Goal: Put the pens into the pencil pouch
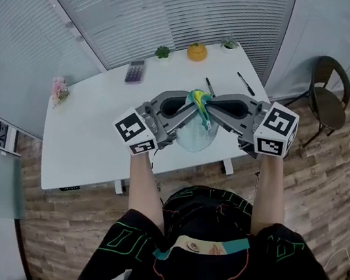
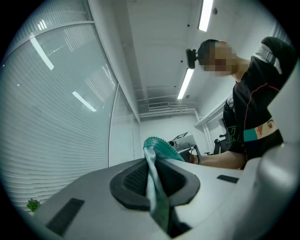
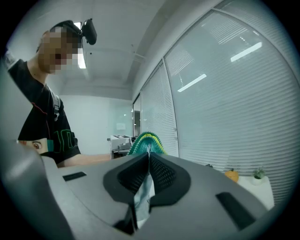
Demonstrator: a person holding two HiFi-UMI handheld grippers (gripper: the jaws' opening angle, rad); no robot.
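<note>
Above the white table point(image 1: 87, 148) I hold up a see-through pencil pouch point(image 1: 197, 133) with a green and yellow edge. My left gripper point(image 1: 189, 107) is shut on the pouch's edge from the left. Facing it, my right gripper point(image 1: 210, 106) is shut on the same edge from the right. In the left gripper view the teal edge of the pouch point(image 2: 161, 146) sticks up between the jaws of the left gripper point(image 2: 153, 164). The right gripper view shows the pouch point(image 3: 145, 139) pinched in the right gripper point(image 3: 148, 165). Two dark pens point(image 1: 210, 87) point(image 1: 245, 83) lie on the table beyond.
At the table's far edge stand a calculator point(image 1: 135, 71), a small green plant point(image 1: 162, 52), an orange pumpkin ornament point(image 1: 197, 52) and another small plant point(image 1: 229, 43). Pink flowers point(image 1: 59, 89) sit at the left corner. A dark chair point(image 1: 330, 89) stands at the right.
</note>
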